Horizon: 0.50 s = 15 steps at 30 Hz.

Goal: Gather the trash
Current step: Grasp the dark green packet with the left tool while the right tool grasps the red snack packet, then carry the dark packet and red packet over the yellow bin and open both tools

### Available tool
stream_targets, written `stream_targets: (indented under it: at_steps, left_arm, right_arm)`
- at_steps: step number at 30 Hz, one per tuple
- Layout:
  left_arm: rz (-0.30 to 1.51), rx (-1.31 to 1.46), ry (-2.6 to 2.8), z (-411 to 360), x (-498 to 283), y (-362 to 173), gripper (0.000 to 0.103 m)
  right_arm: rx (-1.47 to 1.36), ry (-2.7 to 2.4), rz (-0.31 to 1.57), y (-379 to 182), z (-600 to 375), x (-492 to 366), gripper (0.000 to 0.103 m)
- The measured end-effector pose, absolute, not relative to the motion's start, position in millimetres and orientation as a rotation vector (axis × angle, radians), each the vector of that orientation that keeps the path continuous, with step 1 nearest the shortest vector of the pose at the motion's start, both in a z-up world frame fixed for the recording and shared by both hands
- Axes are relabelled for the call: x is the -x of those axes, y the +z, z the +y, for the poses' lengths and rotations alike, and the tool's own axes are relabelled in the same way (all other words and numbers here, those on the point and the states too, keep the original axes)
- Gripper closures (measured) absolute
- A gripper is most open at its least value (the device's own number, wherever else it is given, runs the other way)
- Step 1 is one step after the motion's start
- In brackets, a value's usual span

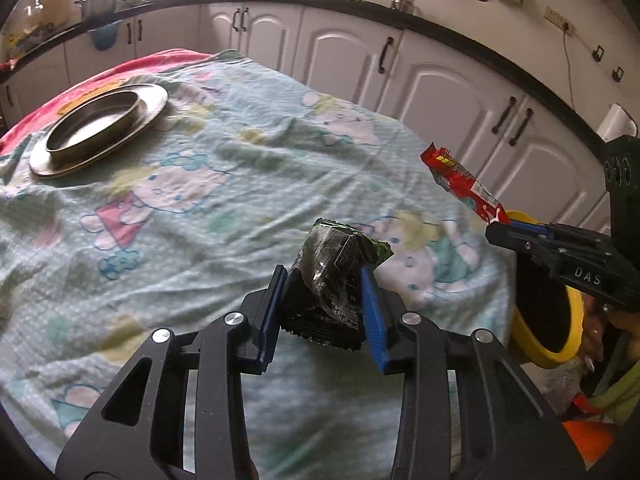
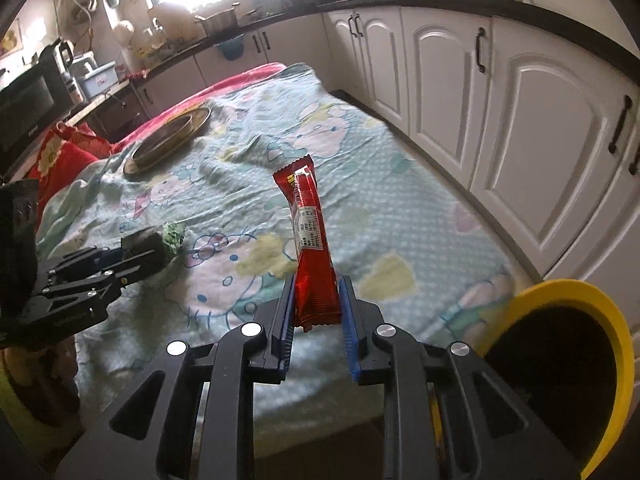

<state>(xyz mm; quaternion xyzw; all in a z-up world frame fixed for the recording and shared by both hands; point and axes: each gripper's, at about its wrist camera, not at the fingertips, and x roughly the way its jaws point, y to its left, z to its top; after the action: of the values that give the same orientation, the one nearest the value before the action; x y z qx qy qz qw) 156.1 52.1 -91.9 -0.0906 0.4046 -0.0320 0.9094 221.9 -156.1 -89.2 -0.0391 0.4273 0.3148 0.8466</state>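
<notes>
My left gripper (image 1: 323,276) is shut on a crumpled black and green wrapper (image 1: 338,268) and holds it above the near part of the cloth-covered table (image 1: 208,200). My right gripper (image 2: 317,286) is shut on a long red snack wrapper (image 2: 310,240) that stands upright between its pads. In the left wrist view the right gripper (image 1: 500,226) shows at the right edge with the red wrapper (image 1: 460,182), above a yellow-rimmed bin (image 1: 548,316). In the right wrist view the left gripper (image 2: 132,254) shows at the left with the black wrapper (image 2: 160,240). The bin (image 2: 580,360) sits low right beside the table.
A steel plate with a steel bowl on it (image 1: 98,130) stands at the far left of the table, also in the right wrist view (image 2: 168,140). White cabinets (image 1: 440,92) under a dark counter run along the right. A microwave (image 2: 24,100) stands far left.
</notes>
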Motion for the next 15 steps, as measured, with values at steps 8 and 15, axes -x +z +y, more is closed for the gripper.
stream_targets:
  at_steps: [8, 15]
  left_arm:
    - [0.807, 0.163, -0.132, 20.4, -152.5, -80.5, 0.074]
    - [0.786, 0.167, -0.176, -0.5, -150.3, -74.2, 0.074]
  right_arm:
    - [0.048, 0.61, 0.868, -76.2, -195.0, -210.7, 0.082]
    - [0.017, 0.553, 0.837, -68.5, -226.9, -203.7, 0.082]
